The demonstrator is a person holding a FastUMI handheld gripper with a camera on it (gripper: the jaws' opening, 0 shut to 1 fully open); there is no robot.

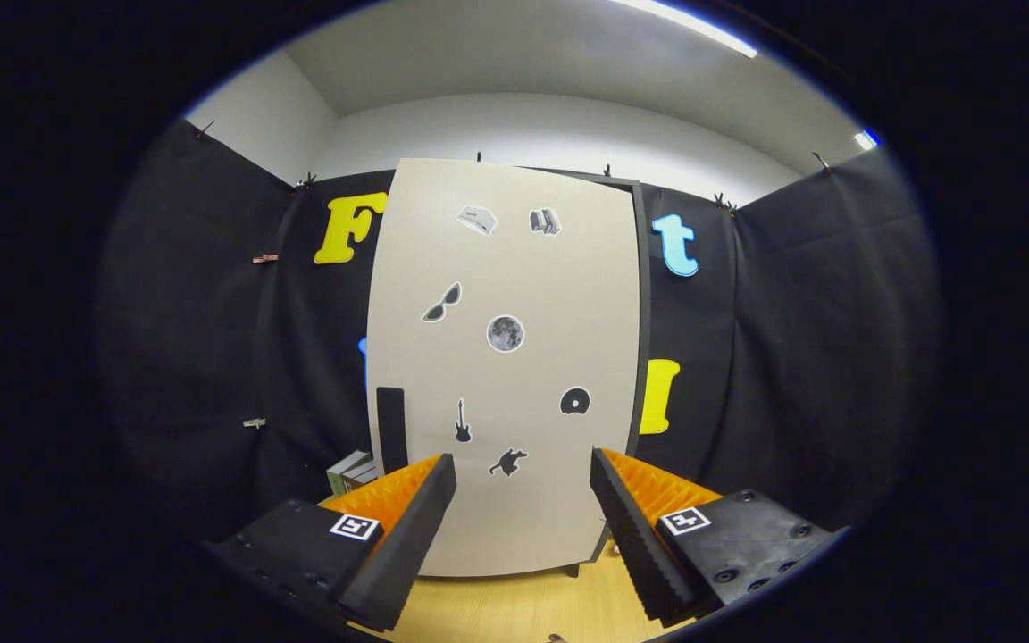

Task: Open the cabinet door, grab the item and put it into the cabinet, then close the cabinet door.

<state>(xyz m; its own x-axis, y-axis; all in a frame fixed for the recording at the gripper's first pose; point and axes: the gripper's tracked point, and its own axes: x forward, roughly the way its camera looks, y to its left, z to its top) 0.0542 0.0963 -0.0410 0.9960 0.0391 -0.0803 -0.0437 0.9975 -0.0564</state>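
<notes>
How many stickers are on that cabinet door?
7 on the cabinet door: two at top, sunglasses and a moon mid-door, then a guitar, a disc and a cat low, ahead of the open hand-held gripper; its fingers could hide more.

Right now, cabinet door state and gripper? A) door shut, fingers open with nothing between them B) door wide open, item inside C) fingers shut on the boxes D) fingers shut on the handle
A: the cabinet door lies flush over the cabinet front, its dark handle untouched beyond the fingers, and the gripper is open with nothing between its fingers.
</notes>
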